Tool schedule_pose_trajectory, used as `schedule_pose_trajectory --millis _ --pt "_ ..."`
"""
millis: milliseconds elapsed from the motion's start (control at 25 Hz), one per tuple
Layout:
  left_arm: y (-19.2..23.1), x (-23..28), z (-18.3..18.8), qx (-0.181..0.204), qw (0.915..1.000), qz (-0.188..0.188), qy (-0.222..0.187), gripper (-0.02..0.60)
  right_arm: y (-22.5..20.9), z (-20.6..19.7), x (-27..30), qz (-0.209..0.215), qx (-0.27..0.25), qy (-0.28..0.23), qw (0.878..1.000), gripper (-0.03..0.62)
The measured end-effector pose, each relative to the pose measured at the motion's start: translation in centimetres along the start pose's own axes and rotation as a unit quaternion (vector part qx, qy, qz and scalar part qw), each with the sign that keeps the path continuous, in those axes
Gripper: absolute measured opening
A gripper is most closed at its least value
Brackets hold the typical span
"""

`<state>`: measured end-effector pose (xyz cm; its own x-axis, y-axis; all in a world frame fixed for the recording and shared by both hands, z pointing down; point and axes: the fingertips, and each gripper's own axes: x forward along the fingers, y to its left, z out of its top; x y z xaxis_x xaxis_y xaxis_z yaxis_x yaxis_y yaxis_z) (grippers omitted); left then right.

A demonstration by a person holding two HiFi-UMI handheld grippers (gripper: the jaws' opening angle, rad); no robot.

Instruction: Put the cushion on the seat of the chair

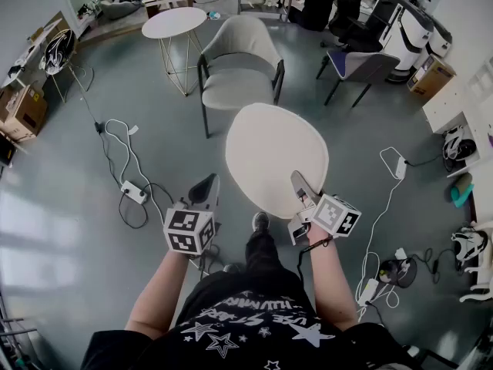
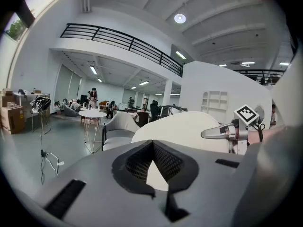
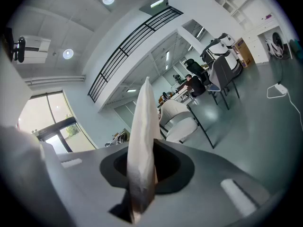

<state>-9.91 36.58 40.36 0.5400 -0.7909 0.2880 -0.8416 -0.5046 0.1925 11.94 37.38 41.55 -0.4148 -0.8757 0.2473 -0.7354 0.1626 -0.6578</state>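
Open floor (image 1: pixel 171 133) between cushion (image 1: pixel 277 156) and chair (image 1: pixel 239 68)

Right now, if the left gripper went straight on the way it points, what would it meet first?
The left gripper would probably meet the left edge of the white cushion, held by the right gripper. Past that, the grey chair is next; depth is unclear.

Glossy grey floor (image 1: pixel 69 206) spreads out, with a round white table (image 1: pixel 174 21) at upper left and cardboard boxes (image 1: pixel 23 106) at the left edge (white cables (image 1: pixel 123 141) trail nearby). A black-railed balcony (image 2: pixel 123 40) runs beneath round ceiling lights (image 2: pixel 179 18).
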Motion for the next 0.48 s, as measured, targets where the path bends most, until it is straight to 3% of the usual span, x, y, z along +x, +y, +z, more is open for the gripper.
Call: schedule_pose_trajectory --millis 480 --pt "-1.7 -0.7 -2.1 -0.006 0.9998 -0.014 0.011 0.008 0.2 -2.2 -1.2 -0.011 0.008 0.020 1.000 0.057"
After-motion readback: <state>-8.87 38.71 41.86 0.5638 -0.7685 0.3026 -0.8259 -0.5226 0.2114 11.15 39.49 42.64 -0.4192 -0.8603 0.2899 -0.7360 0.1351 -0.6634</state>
